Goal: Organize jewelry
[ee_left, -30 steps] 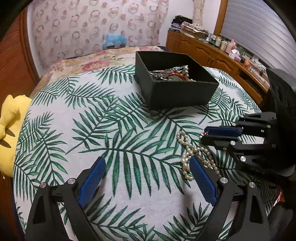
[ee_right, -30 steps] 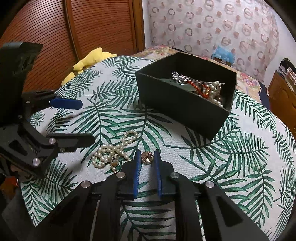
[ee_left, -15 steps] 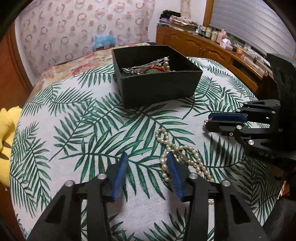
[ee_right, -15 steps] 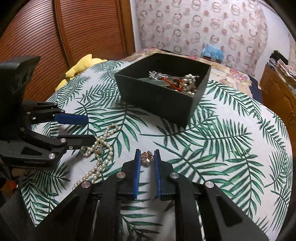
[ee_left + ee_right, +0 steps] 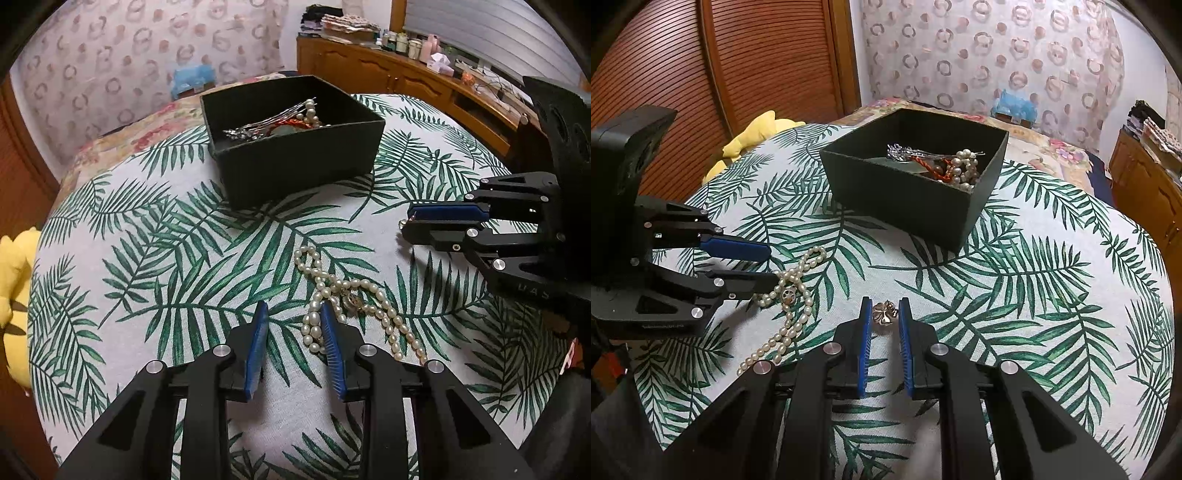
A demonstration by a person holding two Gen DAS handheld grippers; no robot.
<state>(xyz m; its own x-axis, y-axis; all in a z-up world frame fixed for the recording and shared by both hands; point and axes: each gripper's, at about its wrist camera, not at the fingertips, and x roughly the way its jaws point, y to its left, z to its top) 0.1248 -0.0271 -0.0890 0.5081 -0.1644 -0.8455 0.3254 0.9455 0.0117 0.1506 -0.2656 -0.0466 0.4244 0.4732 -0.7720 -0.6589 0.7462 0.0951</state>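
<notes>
Jewelry is sitting partly sorted: the black box [image 5: 912, 206] near the far side of the palm-print bench [image 5: 1052, 302] is already holding a silver piece, an orange-red strand and a clump of pearls, heaped toward one corner. Two pieces are remaining outside it, so the job is looking perhaps a little over half done (a judgement from what is lying where, nothing more).

One is the pearl necklace [image 5: 347, 299], which is lying loose on the cloth on the near side of the box, well apart from it. Its long axis is running from the loop nearest the box back toward the left gripper [image 5: 293, 325], with a small round metal clasp or charm sitting mid-strand and a tail trailing off toward the bench's near edge. The left gripper's jaws are standing part open and gripping nothing; the right-hand blue pad is touching or just overlapping the nearest pearls, while the gap itself is sitting over bare cloth beside the strand.

The other is a small bronze flower-shaped brooch [image 5: 884, 313]. It is being held between the tips of the right gripper [image 5: 884, 314], whose jaws are narrowed onto it, clear of the necklace. It is too compact to be showing a long axis; its petalled face is pointing up toward the camera. Both pieces are still needing to go into the box.
</notes>
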